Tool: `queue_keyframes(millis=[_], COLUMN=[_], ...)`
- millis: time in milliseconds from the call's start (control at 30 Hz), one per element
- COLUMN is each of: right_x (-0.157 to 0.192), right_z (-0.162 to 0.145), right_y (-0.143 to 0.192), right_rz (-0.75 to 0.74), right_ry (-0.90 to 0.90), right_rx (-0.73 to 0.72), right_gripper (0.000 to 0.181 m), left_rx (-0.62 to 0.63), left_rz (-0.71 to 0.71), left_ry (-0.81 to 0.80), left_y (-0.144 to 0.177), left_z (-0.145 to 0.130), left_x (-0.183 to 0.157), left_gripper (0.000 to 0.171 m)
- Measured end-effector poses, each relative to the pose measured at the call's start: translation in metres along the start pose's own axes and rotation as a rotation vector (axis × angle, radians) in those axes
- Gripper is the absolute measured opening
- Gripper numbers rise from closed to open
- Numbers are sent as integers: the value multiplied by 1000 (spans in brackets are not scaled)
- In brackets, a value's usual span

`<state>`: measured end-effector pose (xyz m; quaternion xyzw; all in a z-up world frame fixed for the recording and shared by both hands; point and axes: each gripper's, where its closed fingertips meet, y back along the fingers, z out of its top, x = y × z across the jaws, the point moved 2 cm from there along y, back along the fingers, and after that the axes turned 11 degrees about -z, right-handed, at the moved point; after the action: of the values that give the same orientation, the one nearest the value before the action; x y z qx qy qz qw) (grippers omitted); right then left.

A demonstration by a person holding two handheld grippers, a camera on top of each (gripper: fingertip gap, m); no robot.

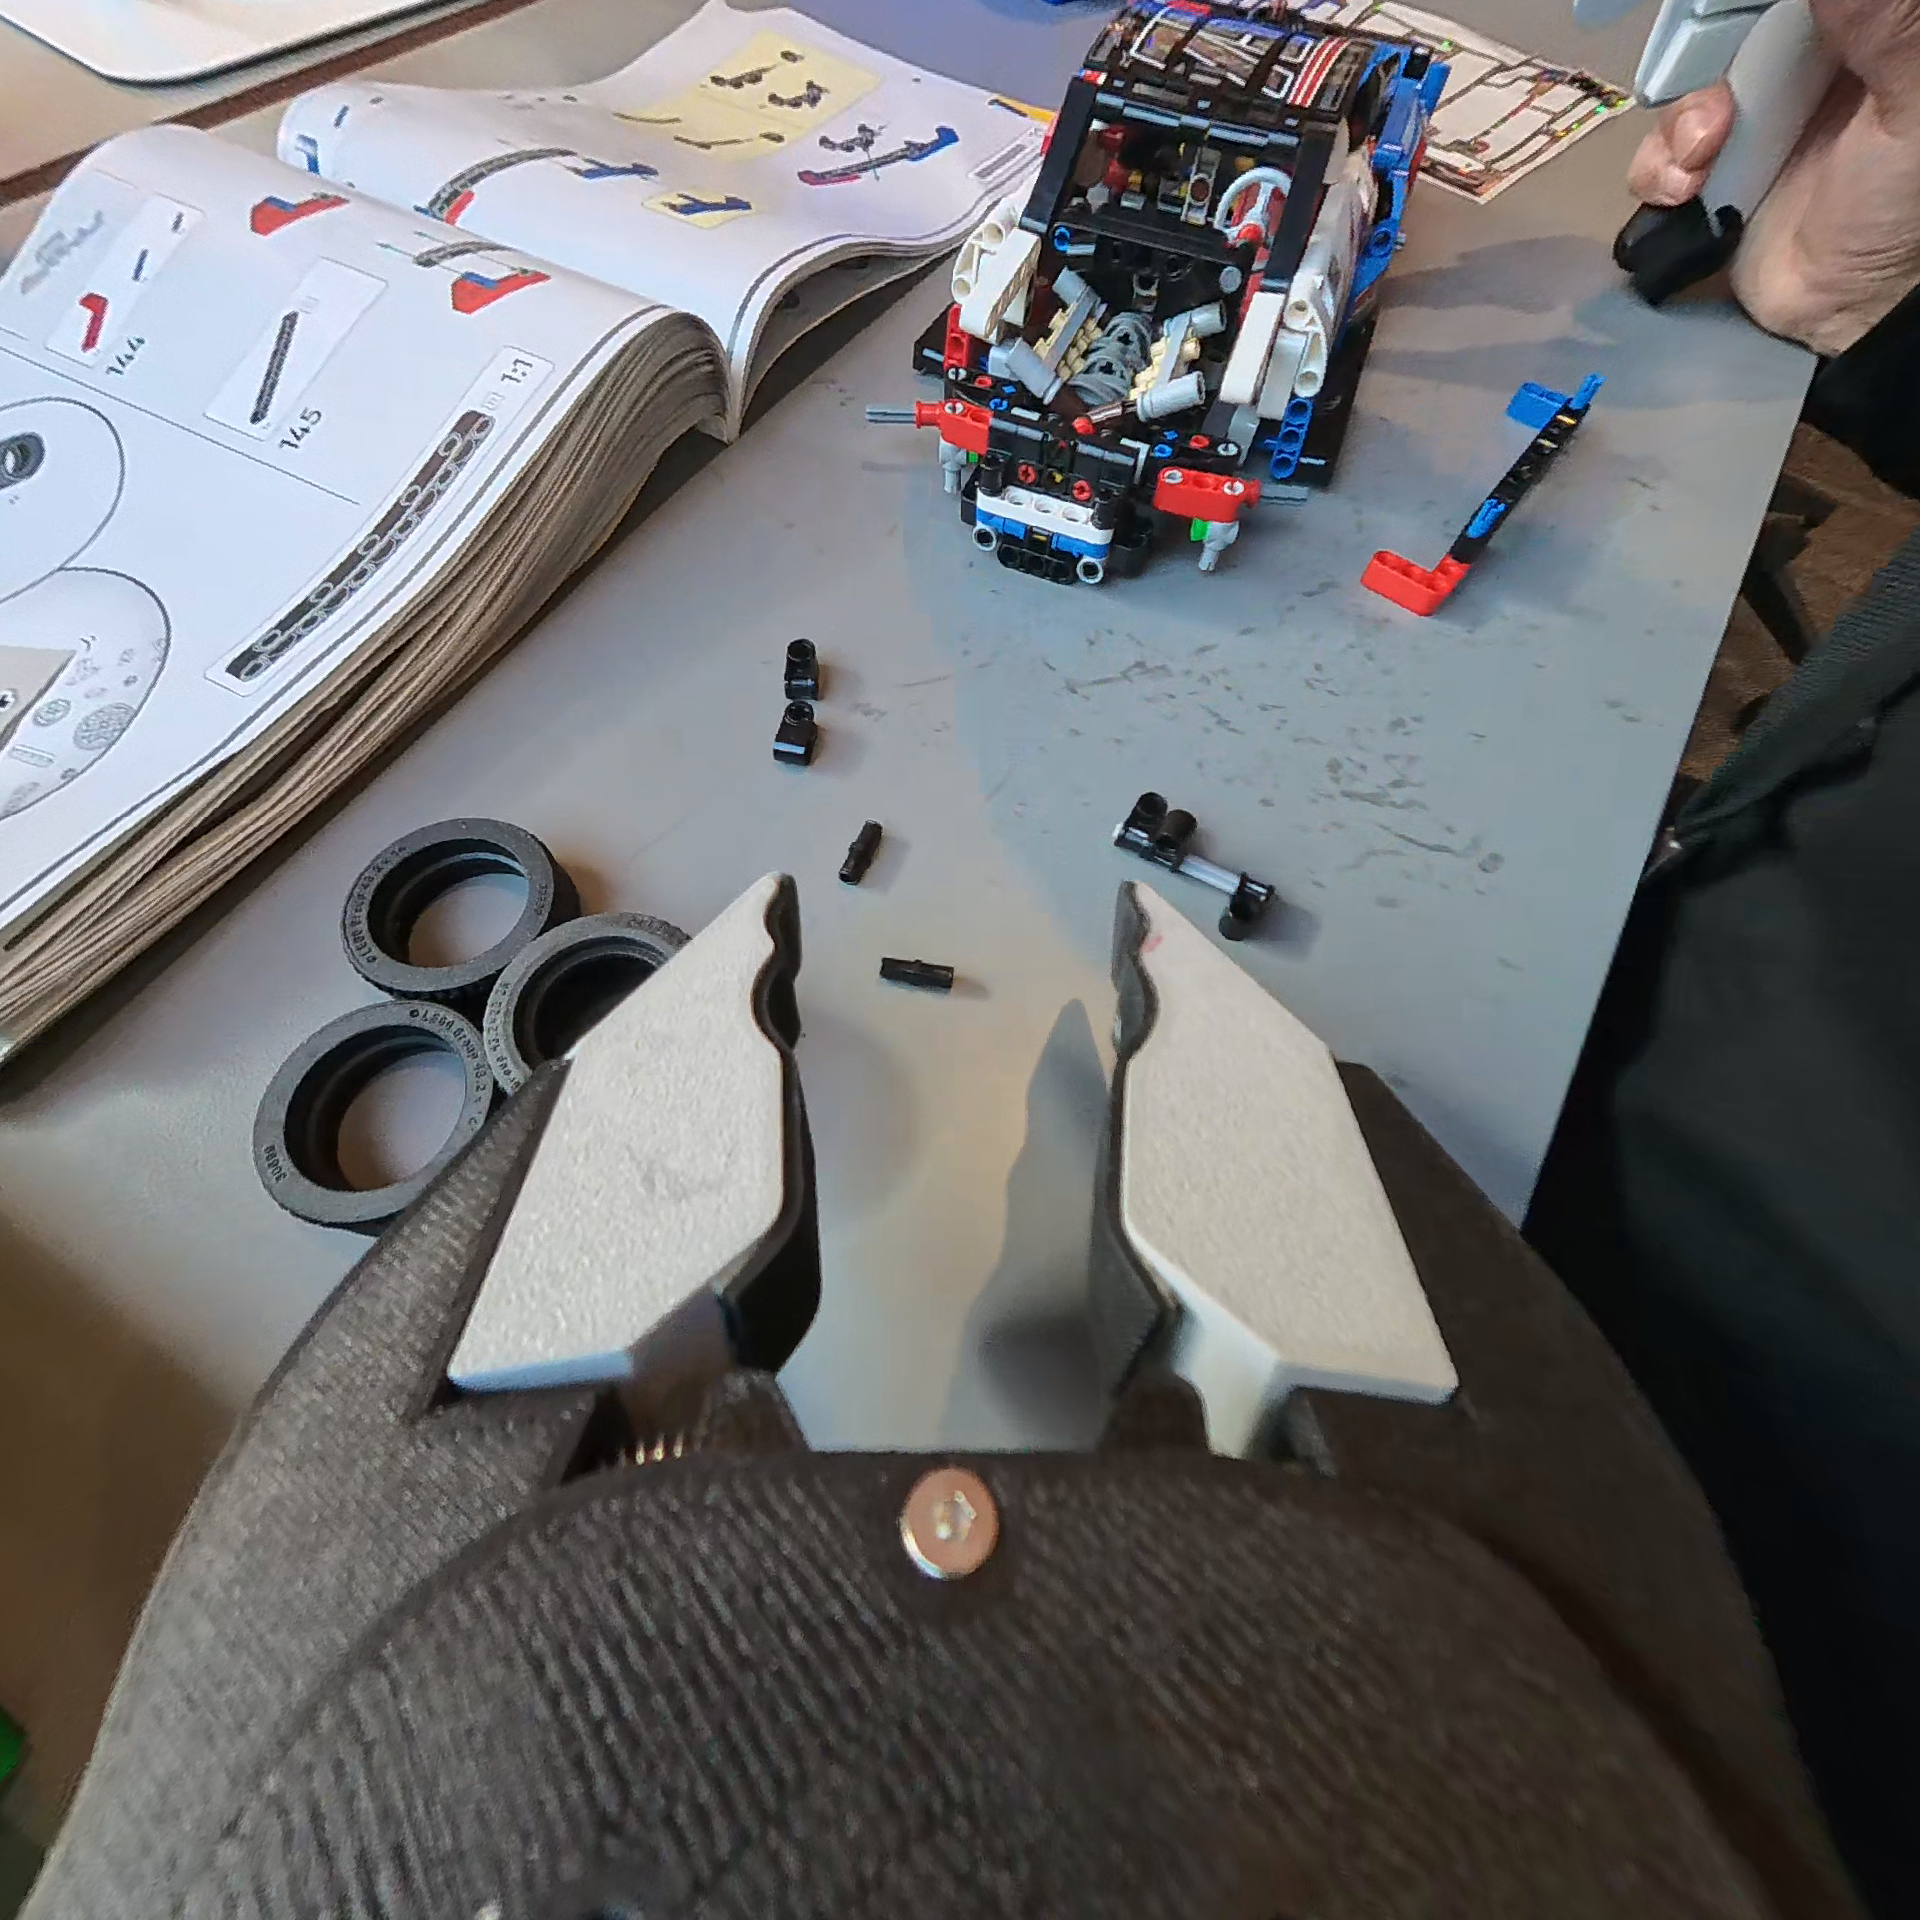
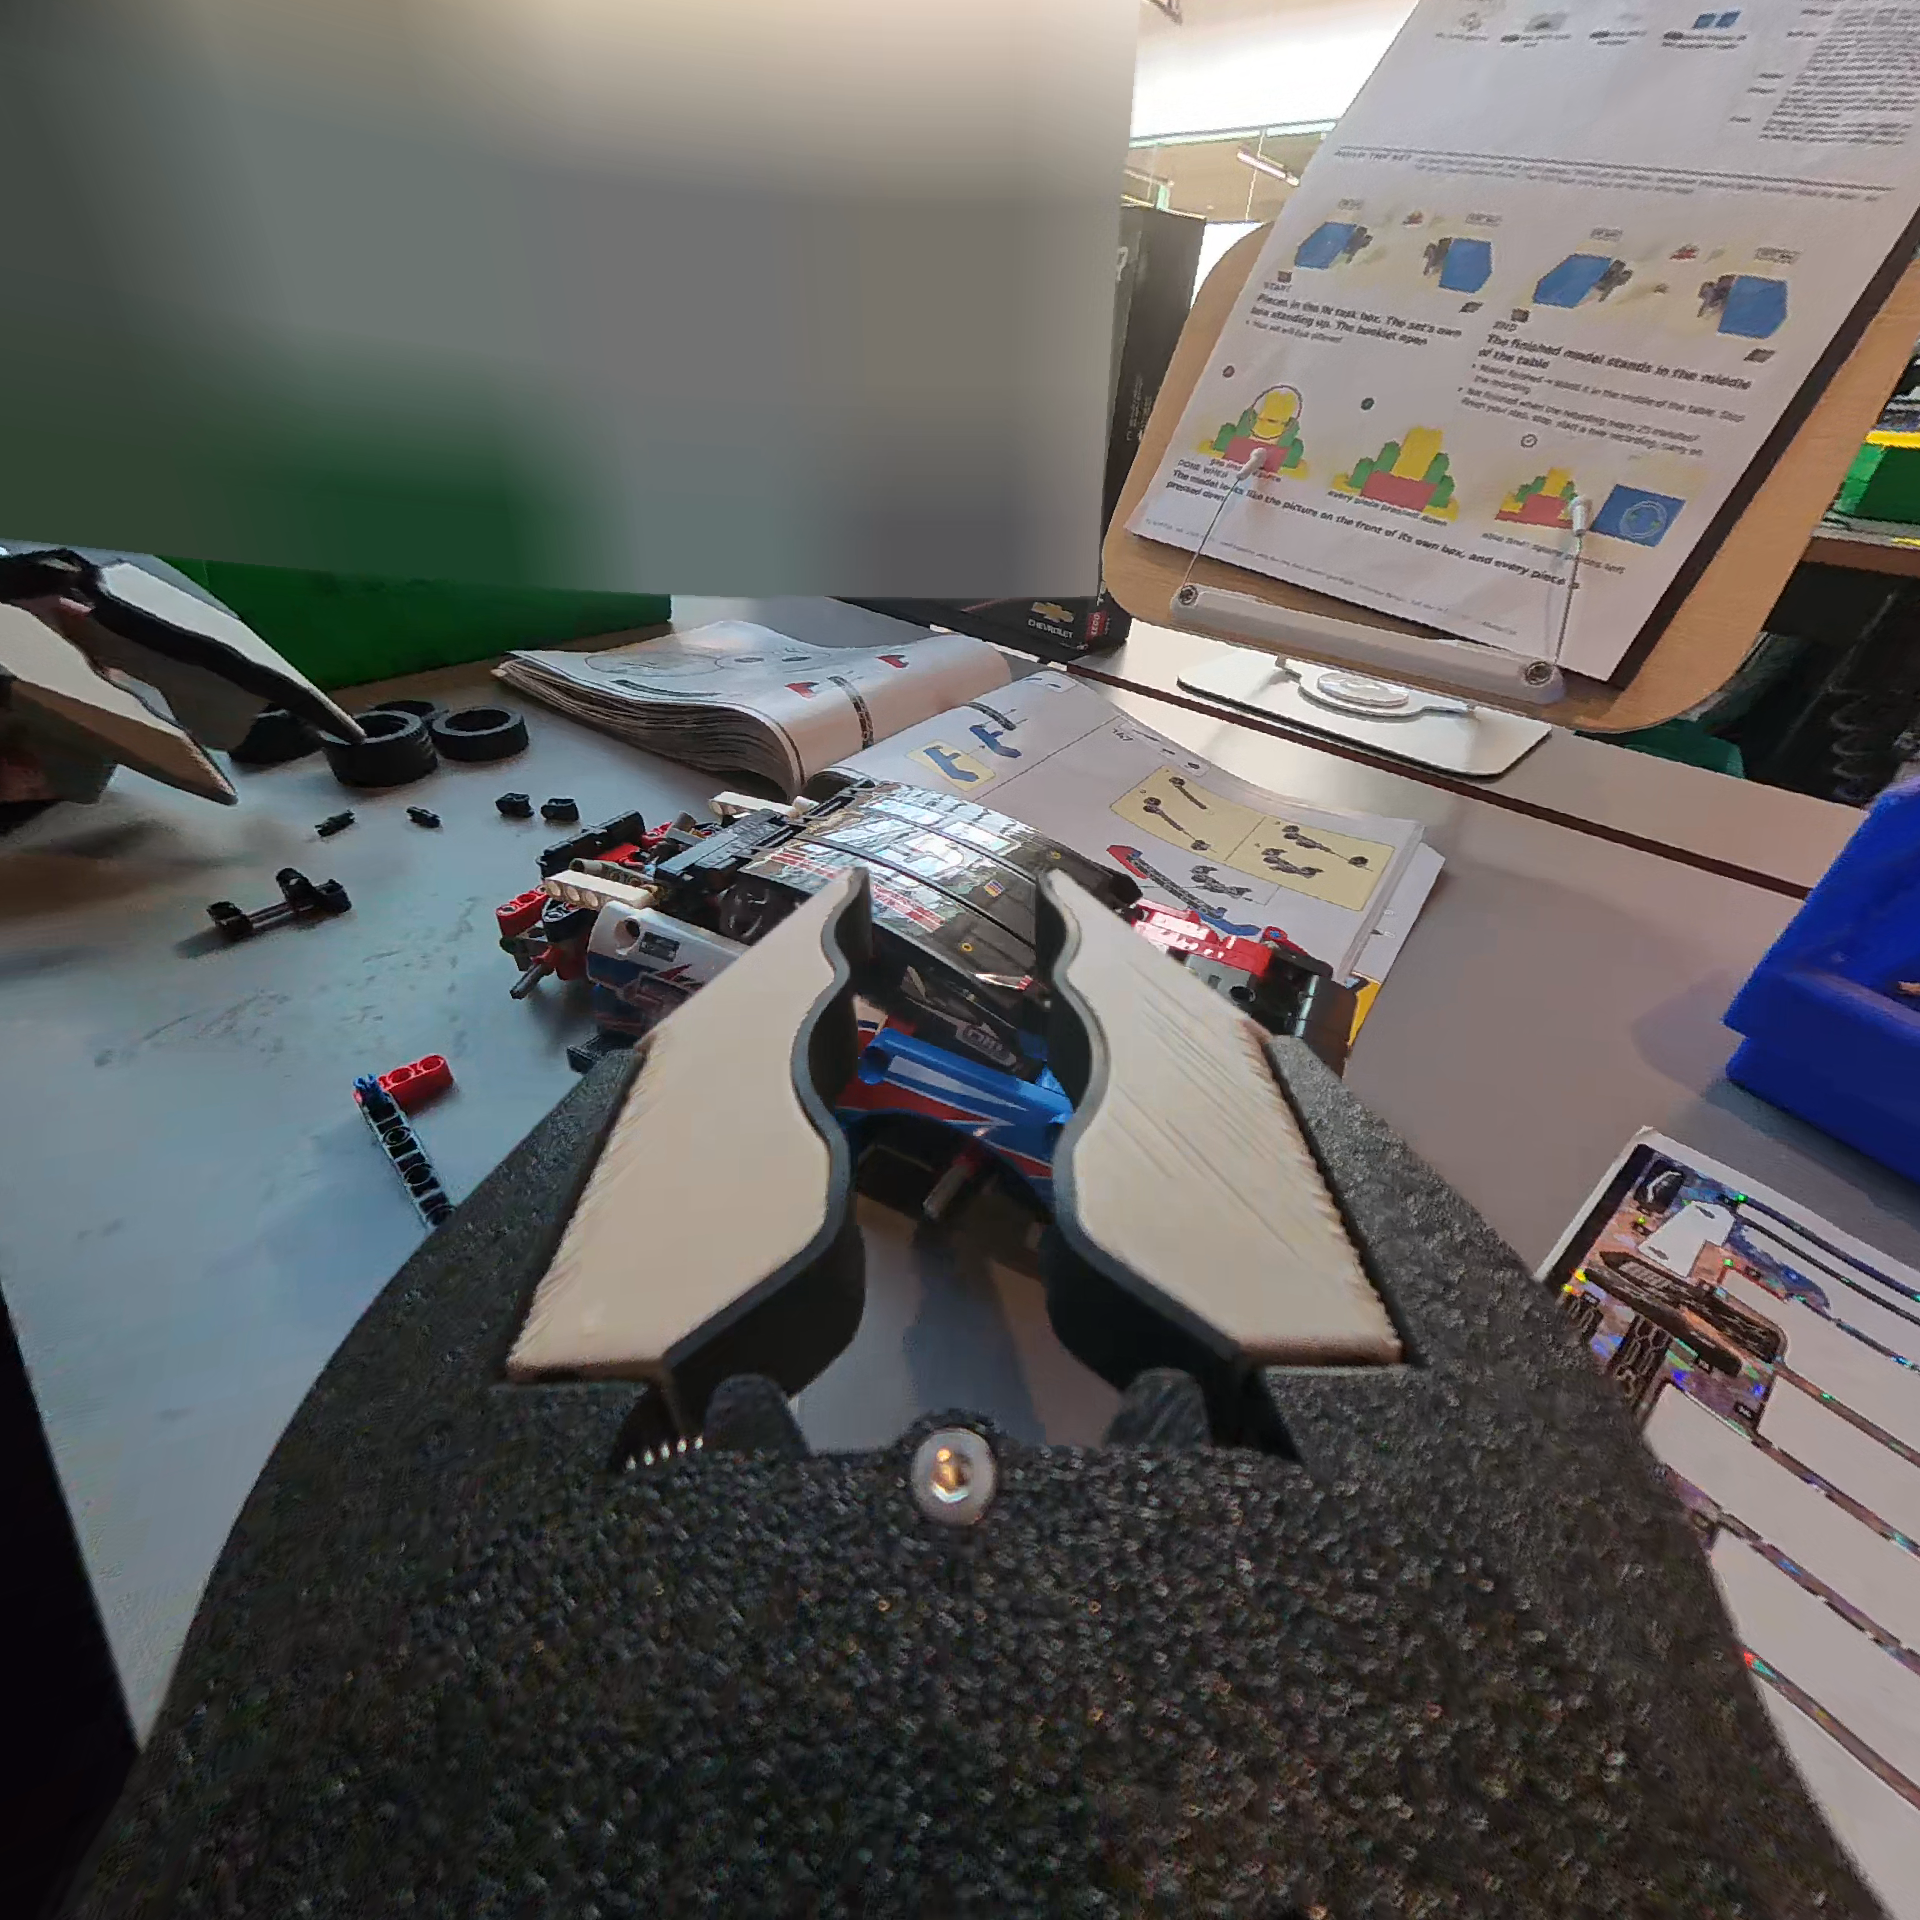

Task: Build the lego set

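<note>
A partly built lego car, black, white, blue and red, stands on the grey table. My left gripper is open and empty, low over the table, with a small black pin lying between its fingertips. Another black pin and two black connectors lie just beyond. A black and grey axle piece lies to the right. My right gripper is open and empty, hovering over the car. A black beam with red and blue ends lies right of the car.
Three black tyres lie left of my left gripper. The open instruction booklet lies at the left and behind the car. A sticker sheet, a blue bin and a stand holding a printed sheet are at the right. About 30 centimeters separates my left fingertips from my right.
</note>
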<state>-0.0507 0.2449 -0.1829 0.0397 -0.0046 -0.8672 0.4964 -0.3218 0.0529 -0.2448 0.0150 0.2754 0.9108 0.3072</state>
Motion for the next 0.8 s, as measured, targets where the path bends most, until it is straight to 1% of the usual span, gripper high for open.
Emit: queue_keyframes(millis=[167,333,800], right_x=[-7,-11,-3], right_z=[-2,1,7], right_y=[-2,1,4], right_rz=[-60,-86,-41], right_ry=[25,30,43], right_rx=[8,-12,-47], right_gripper=[30,30,27], left_rx=[24,34,77], left_rz=[-19,-31,4], left_ry=[29,40,20], left_y=[-3,-4,-7], left_z=[-3,-5,-9], left_x=[1,1,2], left_gripper=[57,57,55])
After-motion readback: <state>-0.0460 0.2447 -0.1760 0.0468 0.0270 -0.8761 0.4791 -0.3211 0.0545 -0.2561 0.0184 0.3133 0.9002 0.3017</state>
